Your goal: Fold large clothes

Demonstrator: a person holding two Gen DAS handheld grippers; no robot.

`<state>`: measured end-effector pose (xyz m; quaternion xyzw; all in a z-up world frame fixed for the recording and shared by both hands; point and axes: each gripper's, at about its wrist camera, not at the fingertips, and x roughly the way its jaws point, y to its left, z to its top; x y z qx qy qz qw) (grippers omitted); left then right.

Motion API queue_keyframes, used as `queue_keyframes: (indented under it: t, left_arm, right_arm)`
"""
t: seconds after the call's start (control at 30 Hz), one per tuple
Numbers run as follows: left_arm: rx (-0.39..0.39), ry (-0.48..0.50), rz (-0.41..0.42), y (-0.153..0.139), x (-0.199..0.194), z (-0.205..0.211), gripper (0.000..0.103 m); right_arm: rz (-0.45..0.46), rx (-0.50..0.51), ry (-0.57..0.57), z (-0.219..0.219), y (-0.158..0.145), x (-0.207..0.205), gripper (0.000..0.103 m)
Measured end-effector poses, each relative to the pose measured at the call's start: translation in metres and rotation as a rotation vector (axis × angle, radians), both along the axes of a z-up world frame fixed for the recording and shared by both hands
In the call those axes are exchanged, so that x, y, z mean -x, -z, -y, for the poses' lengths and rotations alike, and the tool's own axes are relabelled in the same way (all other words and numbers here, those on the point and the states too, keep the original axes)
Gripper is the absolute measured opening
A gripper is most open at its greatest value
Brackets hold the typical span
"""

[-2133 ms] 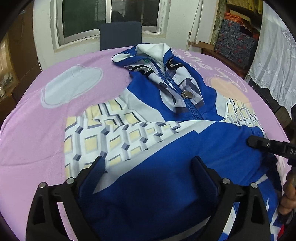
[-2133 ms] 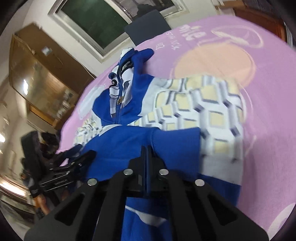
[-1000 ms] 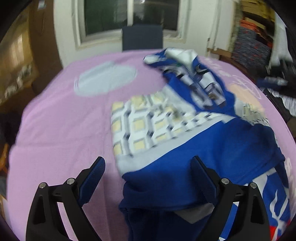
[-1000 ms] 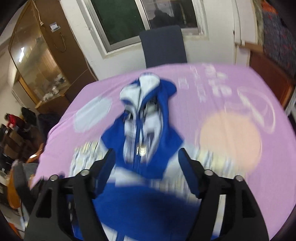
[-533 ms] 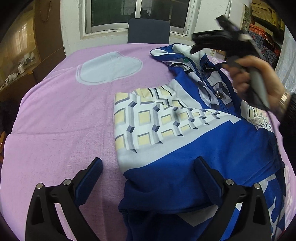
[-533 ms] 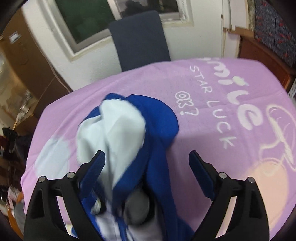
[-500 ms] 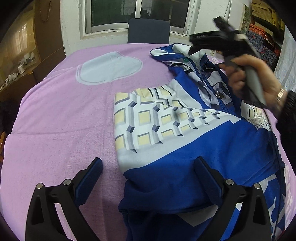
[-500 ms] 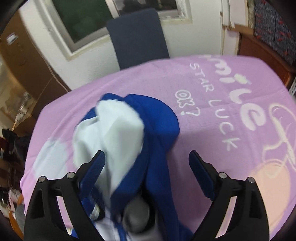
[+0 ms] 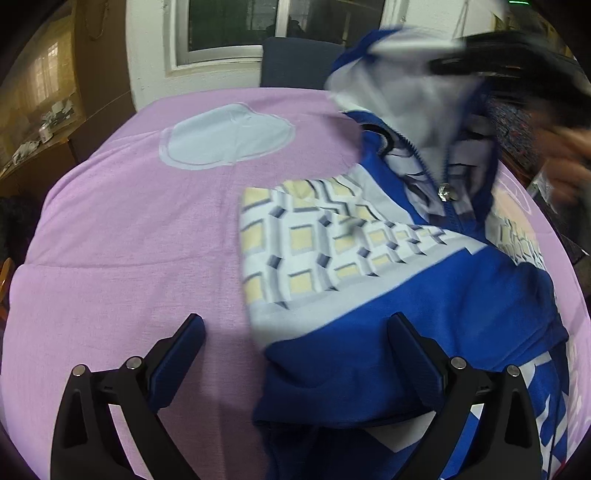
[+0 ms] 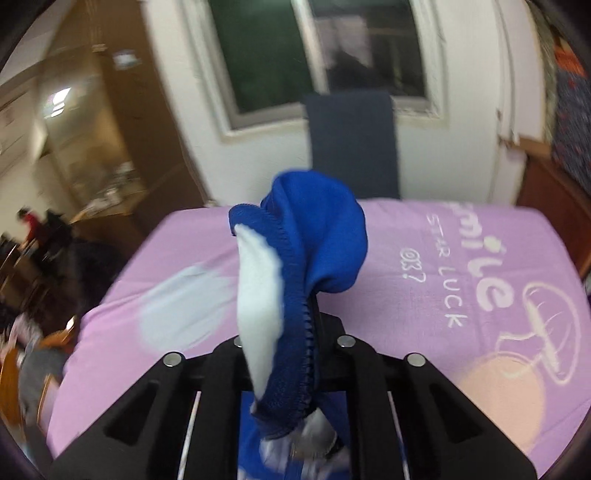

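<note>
Room with a dark window (image 9: 236,26) and a navy chair back (image 10: 352,144) at 12 o'clock, brown cabinets at 9 o'clock. Surface: big round table under a pink printed cloth (image 9: 122,236) with a pale blue cloud patch (image 9: 225,136) at 11 o'clock and white lettering on my right-hand side.

Task thing: large blue-and-white zip-front hooded jacket (image 9: 436,295), with a cream and grey geometric panel, lying centre to 4 o'clock in my left view. Both sleeves look already folded in across the body, so the sides seem done. Zip pull (image 9: 445,192) sits near 1 o'clock.

My right claw (image 10: 312,332) has just been closing and is now clamped tight on the blue hood with white lining (image 10: 306,273); fabric sits between the jaws and the hood is lifted off the cloth, bunched upright in front of the camera. In the left view it shows blurred at 1 o'clock, hand (image 9: 565,162) behind it.

My left claw (image 9: 295,343) hangs spread wide over the hem end at 6 o'clock, one finger over bare cloth, the other over the blue hem, gripping nothing.

Judgement: roughly midway. Left to do: lay the hood down onto the chest, then fold the body in half or thirds toward the hem, smooth it.
</note>
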<state>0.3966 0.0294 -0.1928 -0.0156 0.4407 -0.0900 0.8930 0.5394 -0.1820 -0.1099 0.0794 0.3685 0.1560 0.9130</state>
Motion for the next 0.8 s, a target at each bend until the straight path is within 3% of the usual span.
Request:
queue_keyframes:
  t: [0.17,0.3,0.37,0.4,0.43,0.6,0.8]
  left_arm:
    - [0.034,-0.045,0.061,-0.017,0.005,-0.021,0.1]
    - [0.079,-0.062,0.108,-0.033,0.022,-0.034,0.1]
    - [0.108,-0.057,0.11,-0.035,0.036,-0.037,0.1]
    - [0.129,-0.046,0.101,-0.033,0.048,-0.037,0.1]
    - [0.14,-0.033,0.093,-0.031,0.057,-0.035,0.1]
    - [0.085,0.042,0.069,-0.023,0.098,-0.012,0.099]
    - [0.07,0.079,0.038,-0.024,0.129,-0.009,0.099]
  right_arm:
    - [0.067,0.054,-0.125,0.001,-0.034,0.108,0.011]
    - [0.025,0.137,-0.232,0.001,-0.012,0.202,0.015]
    - [-0.029,0.203,-0.233,0.006,0.017,0.241,0.03]
    - [-0.048,0.227,-0.213,0.009,0.03,0.257,0.045]
    - [-0.06,0.227,-0.2,0.013,0.039,0.27,0.053]
    - [-0.097,0.073,-0.144,0.033,0.063,0.31,0.061]
    - [-0.093,-0.263,-0.042,0.073,0.057,0.335,0.075]
